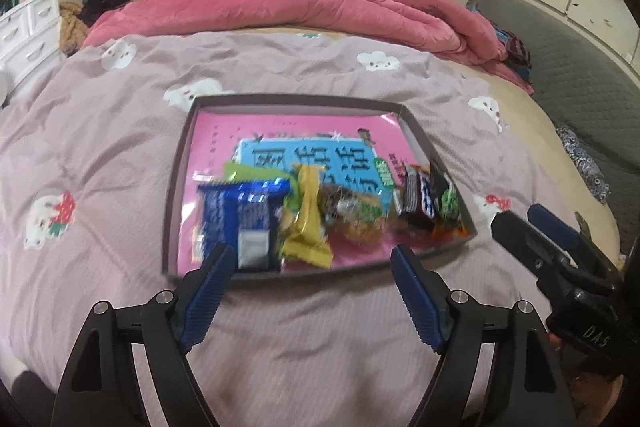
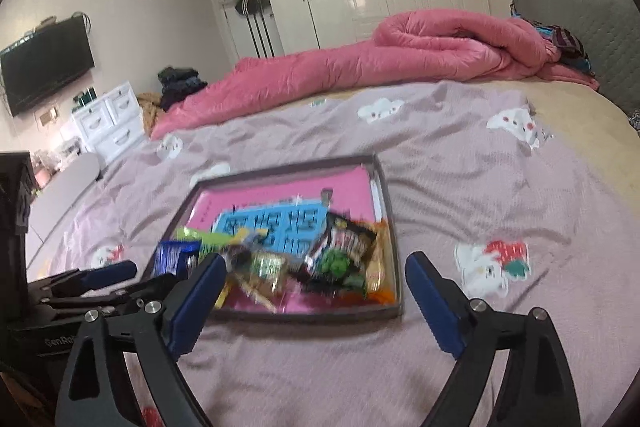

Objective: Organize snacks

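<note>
Bed (image 1: 100, 155) | snacks (image 1: 304, 215) in tray (image 1: 172, 211) — seemingly ahead | both claws wide, empty

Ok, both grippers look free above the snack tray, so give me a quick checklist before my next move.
1. Left gripper empty, jaws wide apart: ok.
2. Right gripper empty, jaws wide apart: ok.
3. Shallow dark-rimmed tray lying flat on the mauve cloud-print bedspread: ok.
4. Snacks all inside the tray, including the blue foil packet and yellow wrapper: ok, none seen on the bedspread.
5. Snacks sorted: not ok, they crowd the near edge, overlapping.
6. Individual packet edges clear enough to grasp: cannot tell, both views are blurred.
</note>
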Tool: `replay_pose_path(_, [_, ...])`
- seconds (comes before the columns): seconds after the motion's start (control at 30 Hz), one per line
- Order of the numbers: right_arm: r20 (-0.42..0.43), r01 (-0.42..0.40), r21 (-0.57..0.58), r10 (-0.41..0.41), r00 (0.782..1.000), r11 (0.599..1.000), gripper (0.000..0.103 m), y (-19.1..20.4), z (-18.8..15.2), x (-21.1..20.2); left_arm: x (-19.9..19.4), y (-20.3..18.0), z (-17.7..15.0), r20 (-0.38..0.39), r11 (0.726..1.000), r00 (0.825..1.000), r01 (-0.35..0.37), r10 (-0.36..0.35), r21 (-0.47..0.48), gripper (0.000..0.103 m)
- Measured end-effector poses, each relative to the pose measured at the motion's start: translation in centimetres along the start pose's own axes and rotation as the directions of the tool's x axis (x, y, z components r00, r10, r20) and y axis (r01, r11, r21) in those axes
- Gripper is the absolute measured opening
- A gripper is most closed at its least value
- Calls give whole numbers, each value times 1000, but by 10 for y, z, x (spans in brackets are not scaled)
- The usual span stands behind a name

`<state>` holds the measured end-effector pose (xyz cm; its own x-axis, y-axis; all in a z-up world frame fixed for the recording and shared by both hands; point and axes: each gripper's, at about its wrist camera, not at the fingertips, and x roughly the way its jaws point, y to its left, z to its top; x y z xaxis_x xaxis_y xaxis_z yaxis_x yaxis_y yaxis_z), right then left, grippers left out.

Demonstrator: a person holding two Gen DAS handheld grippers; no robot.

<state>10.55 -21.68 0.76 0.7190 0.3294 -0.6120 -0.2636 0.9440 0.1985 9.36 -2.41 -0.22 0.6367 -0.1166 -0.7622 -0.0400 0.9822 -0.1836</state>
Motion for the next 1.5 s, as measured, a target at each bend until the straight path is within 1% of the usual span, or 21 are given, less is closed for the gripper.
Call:
replay_pose_path(0.1, [-43, 11, 30, -9, 999, 999, 91, 1, -12, -3, -8, 4, -10, 5, 1000, 1000, -20, 20, -1, 81])
replay_pose_path(0.2, [-70, 10, 44, -6, 998, 999, 91, 3, -21, -7, -14, 8, -15, 4, 1000, 1000, -20, 20, -18, 82])
replay_pose_path(0.37, [-88, 22, 18, -21, 996, 1000, 91, 11, -32, -13, -23, 14, -27, 2, 999, 999, -39, 39, -32, 82])
replay_pose_path(0.5, [-89, 22, -4, -22, 996, 1000, 91, 17, -37, -17, -28, 19, -36, -6, 998, 999, -43, 43, -39, 82])
replay_pose_path(0.7, [-68, 29, -37, -32, 997, 999, 92, 25, -40, -25, -31, 23, -43, -16, 997, 999, -50, 49, -50, 82])
replay_pose_path(1.07, [-66, 42, -35, -44, 997, 998, 94, 24, -41, -28, -41, 16, -48, 8, 998, 999, -53, 53, -22, 82])
replay_pose_path(1.5, [-69, 48, -32, -50, 996, 998, 94, 22, -42, -28, -44, 13, -50, 7, 998, 998, -58, 58, -13, 82])
